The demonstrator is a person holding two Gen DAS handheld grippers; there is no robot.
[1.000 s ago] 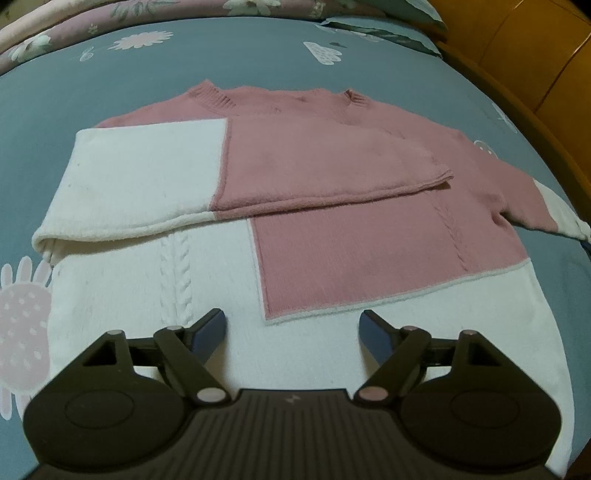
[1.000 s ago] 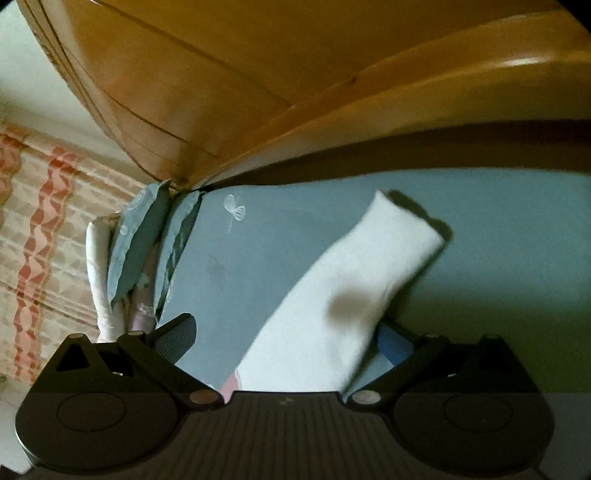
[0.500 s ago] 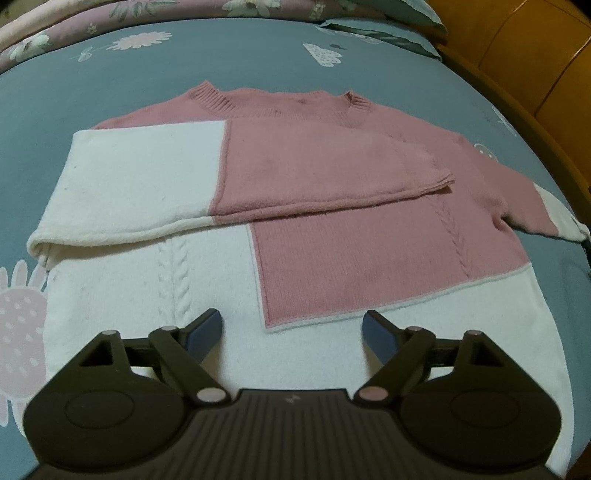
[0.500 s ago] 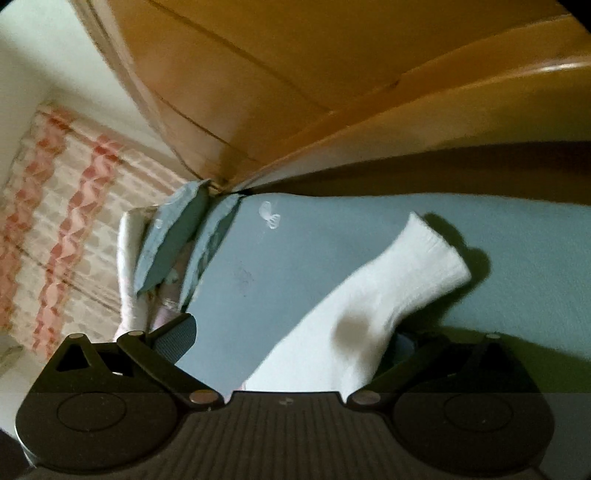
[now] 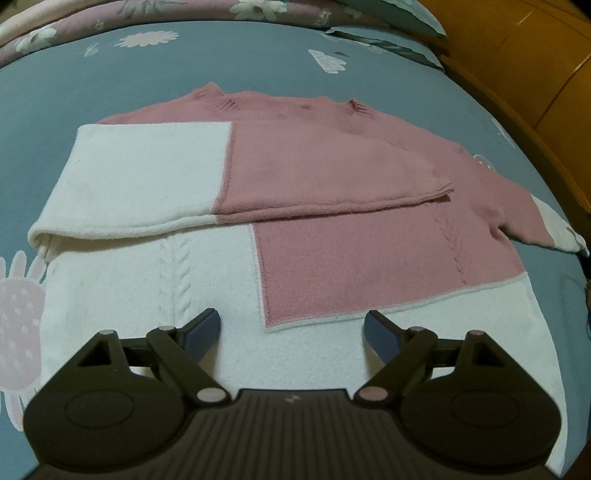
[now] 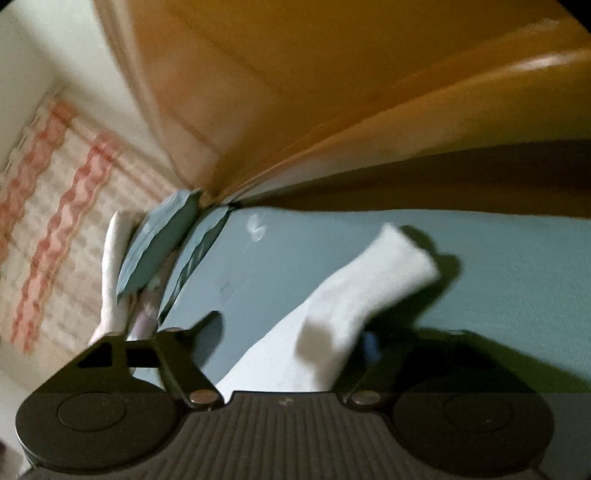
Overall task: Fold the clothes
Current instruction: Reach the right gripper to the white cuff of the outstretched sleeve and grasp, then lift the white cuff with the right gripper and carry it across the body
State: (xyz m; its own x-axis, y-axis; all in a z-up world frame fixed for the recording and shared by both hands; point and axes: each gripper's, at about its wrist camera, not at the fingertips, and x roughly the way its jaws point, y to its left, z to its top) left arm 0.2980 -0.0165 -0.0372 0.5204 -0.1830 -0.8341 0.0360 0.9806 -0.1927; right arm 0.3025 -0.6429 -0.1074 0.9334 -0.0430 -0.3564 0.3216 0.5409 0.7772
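Observation:
A pink and white knit sweater (image 5: 332, 236) lies flat on the blue-grey bedsheet (image 5: 110, 74), with one sleeve (image 5: 207, 177) folded across its chest. My left gripper (image 5: 291, 328) hovers open over the white hem, with nothing between its fingers. The other sleeve runs out to the right and ends in a white cuff (image 5: 557, 229). In the right wrist view this white cuff (image 6: 369, 280) lies between the jaws of my right gripper (image 6: 288, 336), which are closing. The left finger (image 6: 208, 328) is still apart from the cloth. The blue right pad (image 6: 371, 345) sits partly hidden behind it.
A wooden bed frame (image 6: 369, 110) rises just beyond the sheet on the right side (image 5: 535, 74). Pillows (image 6: 159, 243) and a floral quilt (image 5: 184, 11) are piled at the head of the bed. A patterned curtain (image 6: 55, 203) hangs behind.
The right gripper has rolled a little and its jaws have narrowed around the white cuff. The left gripper and the sweater have stayed in place.

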